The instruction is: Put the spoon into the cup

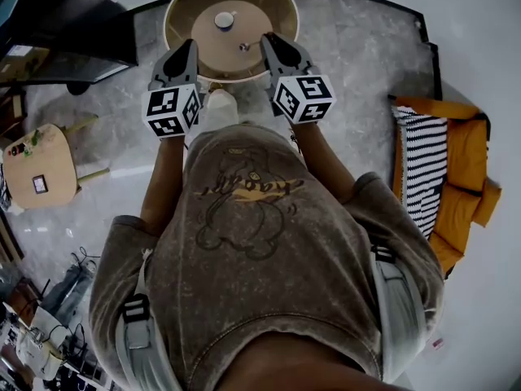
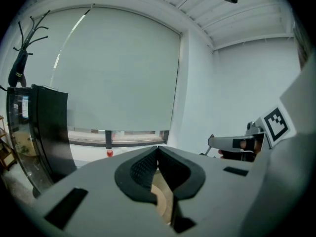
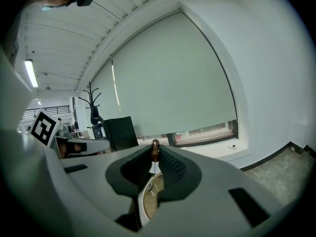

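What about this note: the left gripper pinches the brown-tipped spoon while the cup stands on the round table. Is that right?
Not quite. It is the right gripper that pinches the brown-tipped spoon, as the right gripper view shows. The left gripper has its jaws together on nothing. The cup does stand on the round table.

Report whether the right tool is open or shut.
Shut on the spoon: the right tool pinches its brown-tipped handle between the pads.
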Motion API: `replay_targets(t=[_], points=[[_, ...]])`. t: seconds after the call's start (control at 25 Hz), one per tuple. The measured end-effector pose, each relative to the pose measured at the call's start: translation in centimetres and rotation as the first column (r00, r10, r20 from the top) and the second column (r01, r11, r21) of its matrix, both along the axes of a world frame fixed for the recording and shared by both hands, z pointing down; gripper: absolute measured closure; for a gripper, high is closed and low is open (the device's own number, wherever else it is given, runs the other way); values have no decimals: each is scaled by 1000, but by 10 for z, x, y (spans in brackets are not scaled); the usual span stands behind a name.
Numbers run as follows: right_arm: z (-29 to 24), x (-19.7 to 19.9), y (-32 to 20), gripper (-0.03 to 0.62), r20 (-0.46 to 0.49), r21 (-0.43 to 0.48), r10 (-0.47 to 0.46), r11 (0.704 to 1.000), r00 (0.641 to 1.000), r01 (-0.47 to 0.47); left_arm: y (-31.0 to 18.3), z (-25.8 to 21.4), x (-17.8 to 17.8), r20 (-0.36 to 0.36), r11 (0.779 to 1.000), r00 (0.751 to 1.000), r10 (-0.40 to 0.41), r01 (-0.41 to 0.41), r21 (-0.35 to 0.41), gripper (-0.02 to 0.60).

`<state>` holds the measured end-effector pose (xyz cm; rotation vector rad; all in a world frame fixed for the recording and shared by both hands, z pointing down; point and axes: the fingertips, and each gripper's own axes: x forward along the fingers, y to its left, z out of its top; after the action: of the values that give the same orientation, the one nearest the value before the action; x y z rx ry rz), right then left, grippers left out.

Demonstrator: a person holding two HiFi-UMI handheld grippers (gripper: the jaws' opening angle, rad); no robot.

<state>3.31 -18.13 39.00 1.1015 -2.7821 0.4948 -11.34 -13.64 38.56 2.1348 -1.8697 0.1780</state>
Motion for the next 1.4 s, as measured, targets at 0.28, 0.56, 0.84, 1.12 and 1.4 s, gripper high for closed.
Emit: replay_targets(t=[0.28, 0.56, 0.84, 1.12, 1.4], points=[[8, -16, -33, 539, 1, -21, 10, 1000, 1000, -10, -35, 13, -10, -15, 999, 1000, 24, -24, -34, 565], [18, -28, -65, 539, -9, -45, 15, 999, 1000, -16, -69, 27, -16, -23, 997, 999, 47, -48, -67, 563], [34, -39, -99, 539, -31, -73, -2, 997, 1000, 0, -103, 43, -16, -32, 992, 997, 72, -75, -103, 565], [54, -65, -138, 539, -48, -104, -6, 995, 999, 1, -138, 65, -36, -48, 984, 995, 89, -95, -147, 565], [68, -89, -168, 539, -65, -127, 3, 992, 998, -11, -166, 85, -46, -74, 972, 988, 138, -149, -182, 563]])
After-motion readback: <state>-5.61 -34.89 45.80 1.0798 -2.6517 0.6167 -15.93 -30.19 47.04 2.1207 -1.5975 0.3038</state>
